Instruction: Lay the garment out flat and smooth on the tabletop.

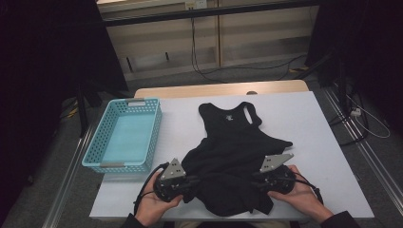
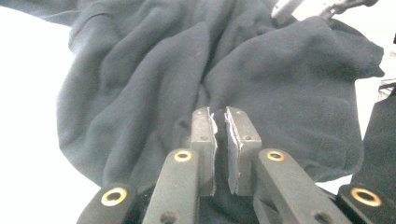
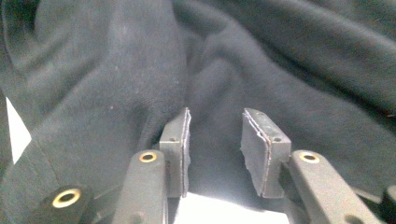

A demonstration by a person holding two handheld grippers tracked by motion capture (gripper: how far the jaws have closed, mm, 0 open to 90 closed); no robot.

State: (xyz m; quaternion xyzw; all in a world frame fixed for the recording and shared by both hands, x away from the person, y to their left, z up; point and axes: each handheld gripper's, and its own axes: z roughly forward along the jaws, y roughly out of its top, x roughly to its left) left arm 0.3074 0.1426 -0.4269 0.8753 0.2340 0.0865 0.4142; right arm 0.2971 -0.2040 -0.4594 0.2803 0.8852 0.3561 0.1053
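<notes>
A black sleeveless top (image 1: 233, 142) lies on the white table (image 1: 309, 123), its neck and straps flat at the far end and its lower part bunched near me. My left gripper (image 1: 196, 182) is at the bunched hem's left side. In the left gripper view the left gripper (image 2: 220, 115) is shut on a fold of the black top (image 2: 140, 70). My right gripper (image 1: 255, 180) is at the hem's right side. In the right gripper view the right gripper (image 3: 215, 119) stands open, the black top (image 3: 116, 70) lying just beyond its pads with white table between them.
A teal perforated basket (image 1: 96, 138) stands empty at the table's left. Bare white table lies right of the top and along the far edge. Cables run over the floor beyond the table.
</notes>
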